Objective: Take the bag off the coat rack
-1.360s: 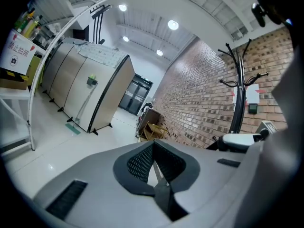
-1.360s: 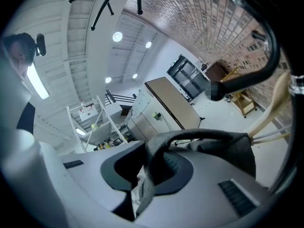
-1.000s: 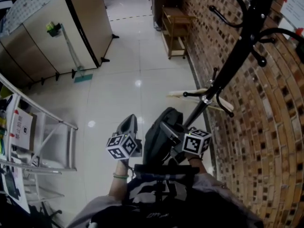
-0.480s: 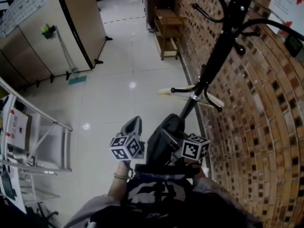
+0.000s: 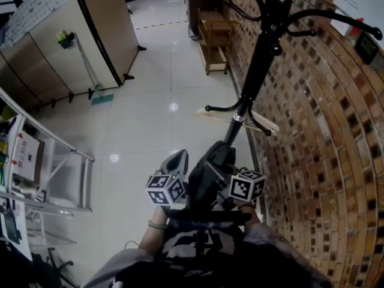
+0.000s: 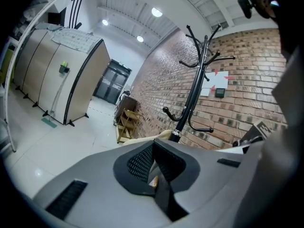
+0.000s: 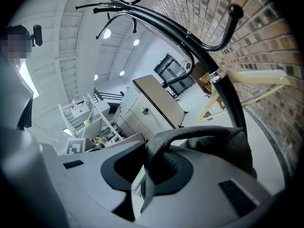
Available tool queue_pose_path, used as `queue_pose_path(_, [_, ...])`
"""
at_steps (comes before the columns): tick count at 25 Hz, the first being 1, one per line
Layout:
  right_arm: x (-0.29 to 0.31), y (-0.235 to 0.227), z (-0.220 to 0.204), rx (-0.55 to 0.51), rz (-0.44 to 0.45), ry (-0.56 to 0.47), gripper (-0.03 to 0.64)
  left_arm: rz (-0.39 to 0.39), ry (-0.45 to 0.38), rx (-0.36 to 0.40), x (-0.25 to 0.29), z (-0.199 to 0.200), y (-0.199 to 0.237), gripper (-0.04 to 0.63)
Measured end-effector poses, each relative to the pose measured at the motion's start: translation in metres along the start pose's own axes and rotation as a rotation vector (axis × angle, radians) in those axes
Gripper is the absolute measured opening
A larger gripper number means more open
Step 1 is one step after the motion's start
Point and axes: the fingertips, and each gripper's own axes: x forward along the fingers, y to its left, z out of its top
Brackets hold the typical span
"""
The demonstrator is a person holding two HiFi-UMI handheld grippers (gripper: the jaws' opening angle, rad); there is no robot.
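A dark grey bag (image 5: 208, 174) hangs low in front of the person, off the hooks of the black coat rack (image 5: 258, 53). My right gripper (image 5: 218, 177) is shut on the bag's strap (image 7: 190, 136), which loops up over its jaws, with the bag's body (image 7: 228, 148) just beyond. The rack's pole (image 7: 209, 65) and curved hooks rise right behind it. My left gripper (image 5: 177, 156) is beside the bag on its left, shut with nothing between its jaws (image 6: 153, 163). The coat rack (image 6: 190, 103) stands ahead of it against the brick wall.
A brick wall (image 5: 324, 137) runs along the right. A wooden shelf unit (image 5: 214, 32) stands by it at the back. A pale wooden piece (image 5: 264, 122) lies at the rack's foot. Beige cabinets (image 5: 66, 35) and a metal frame (image 5: 57, 161) are at left.
The left gripper has drifted slightly right, closer to the bag. The head view has shifted, so the rack now stands more upright in the picture. The right gripper's hold on the strap is unchanged.
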Motion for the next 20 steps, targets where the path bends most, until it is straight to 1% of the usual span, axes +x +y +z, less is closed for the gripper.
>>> queue_pose_path(9, [-0.009, -0.001, -0.008, 0.003, 0.003, 0.005, 0.051, -0.002, 0.009, 0.023, -0.003, -0.005, -0.014, 0.008])
queue_pose_path(15, [-0.012, 0.000, -0.010, 0.022, -0.004, 0.010, 0.051, -0.005, 0.004, 0.032, -0.003, -0.004, -0.017, 0.008])
queue_pose_path(20, [-0.013, 0.001, -0.014, 0.010, -0.012, 0.019, 0.051, -0.007, 0.004, 0.035, -0.005, -0.004, -0.018, 0.008])
